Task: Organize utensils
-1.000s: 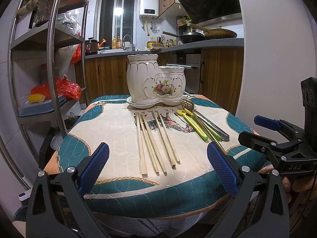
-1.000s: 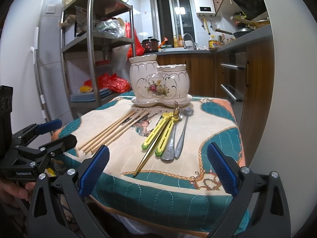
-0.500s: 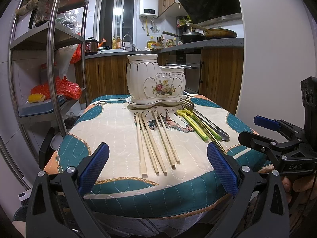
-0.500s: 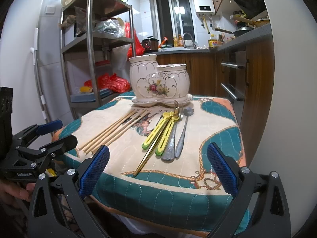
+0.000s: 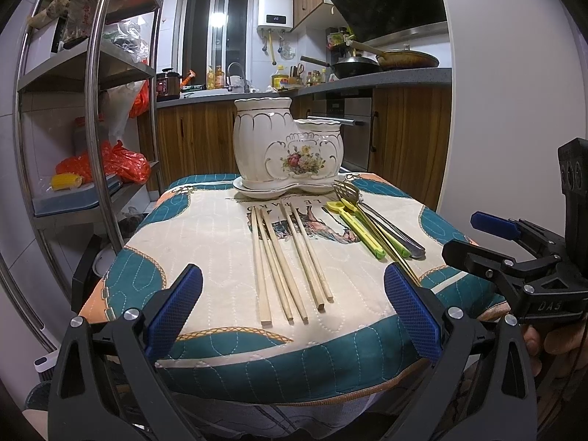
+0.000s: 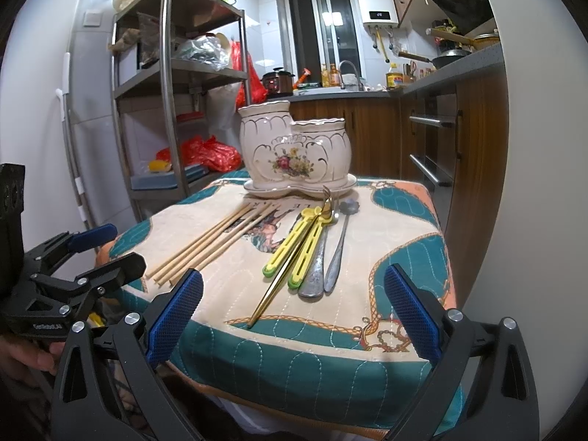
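Both claws hovering spread, empty, at near tabletop edge. Chopsticks lying center, cutlery right, ceramic holder far. Chopsticks light, stiff, slippery; pinching mid-length likely best.

A quilted teal-and-cream cloth covers the worktop. To the left stands a steel shelf rack holding red plastic bags and a corn cob. Behind, a wok sits on the kitchen counter, and a white water heater hangs beside the window.
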